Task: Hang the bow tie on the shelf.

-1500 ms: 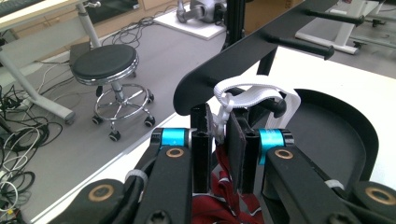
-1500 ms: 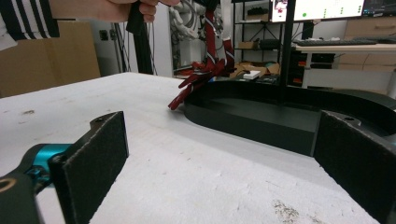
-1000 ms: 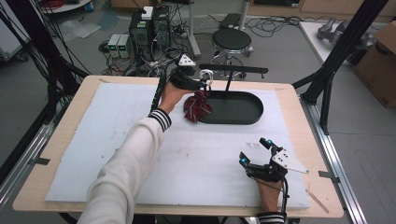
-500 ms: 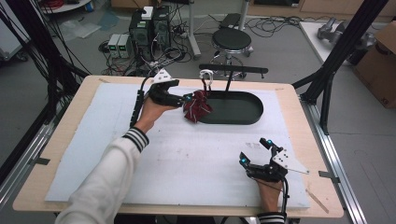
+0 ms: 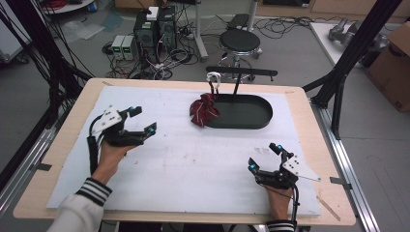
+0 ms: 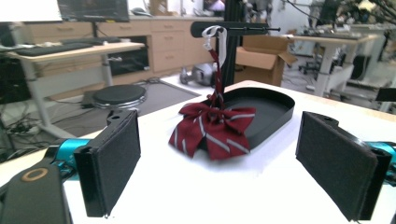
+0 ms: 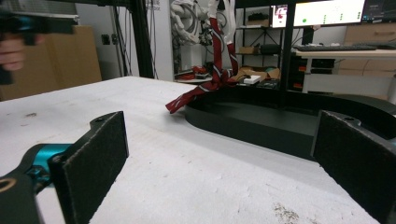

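Both tongs, left (image 5: 137, 121) and right (image 5: 263, 157), sit wide and empty; the bow tie (image 5: 203, 110) hangs on its stand (image 5: 240, 72) (hanging looks finished), so nothing more seems called for.

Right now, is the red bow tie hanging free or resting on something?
Resting. The bow tie hangs by its strap from the stand's bar, but its bow lies on the tray rim and the table.
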A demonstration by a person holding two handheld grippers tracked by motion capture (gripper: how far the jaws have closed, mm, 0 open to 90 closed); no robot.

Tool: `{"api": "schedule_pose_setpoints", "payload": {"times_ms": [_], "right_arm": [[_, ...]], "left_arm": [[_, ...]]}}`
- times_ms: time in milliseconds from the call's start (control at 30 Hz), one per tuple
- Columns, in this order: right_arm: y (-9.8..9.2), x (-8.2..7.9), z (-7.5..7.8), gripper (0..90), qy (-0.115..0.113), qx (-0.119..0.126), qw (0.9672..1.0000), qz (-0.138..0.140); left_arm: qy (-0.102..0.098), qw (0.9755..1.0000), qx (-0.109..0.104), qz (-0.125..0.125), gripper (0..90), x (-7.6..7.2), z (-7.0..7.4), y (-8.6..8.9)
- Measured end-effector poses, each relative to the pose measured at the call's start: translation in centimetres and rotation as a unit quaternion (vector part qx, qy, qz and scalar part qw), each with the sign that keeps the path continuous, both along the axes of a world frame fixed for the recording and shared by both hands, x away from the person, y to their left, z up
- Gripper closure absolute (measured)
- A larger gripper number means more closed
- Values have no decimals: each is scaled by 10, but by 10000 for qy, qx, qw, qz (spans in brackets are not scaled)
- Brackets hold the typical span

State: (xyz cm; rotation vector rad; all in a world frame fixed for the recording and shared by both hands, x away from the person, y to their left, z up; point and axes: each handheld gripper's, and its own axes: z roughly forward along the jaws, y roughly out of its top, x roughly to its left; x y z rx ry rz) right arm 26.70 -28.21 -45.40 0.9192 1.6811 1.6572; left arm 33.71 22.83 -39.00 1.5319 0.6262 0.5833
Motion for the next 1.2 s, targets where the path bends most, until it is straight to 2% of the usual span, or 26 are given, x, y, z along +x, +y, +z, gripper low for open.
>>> {"api": "schedule_pose_setpoints", "payload": {"times_ms": [133, 200, 233, 367, 467, 533, 767, 867, 900, 1200], "right_arm": [[0, 0, 0, 29, 43, 55, 10000, -13], [0, 0, 0, 29, -2, 5, 10000, -19], [0, 0, 0, 29, -22, -3, 10000, -32], [0, -1, 0, 29, 17, 29, 10000, -61], [0, -1, 0, 29, -18, 5, 10000, -57], [0, -1, 0, 29, -20, 0, 10000, -60], [1, -1, 0, 29, -49, -5, 9999, -102], [1, -1, 0, 29, -46, -11, 9999, -104], [1, -1, 0, 29, -53, -20, 9999, -108], [1, -2, 0, 29, -47, -15, 9999, -108]], "left_arm": [[2, 9998, -120, 171, 142, -24, -18, 24], [24, 9995, -118, 283, 142, -33, -29, 32], [10, 9993, -150, 328, 142, -36, -35, 36], [14, 9973, -497, 532, 142, -45, -54, 47], [-13, 9962, -486, 727, 142, -49, -63, 49], [-156, 9956, -495, 784, 142, -52, -64, 50], [-215, 9953, -305, 892, 143, -53, -64, 46], [-281, 9948, -265, 941, 143, -55, -65, 45], [-363, 9941, -287, 978, 143, -57, -65, 44], [-400, 9940, -289, 974, 143, -57, -65, 44]]}}
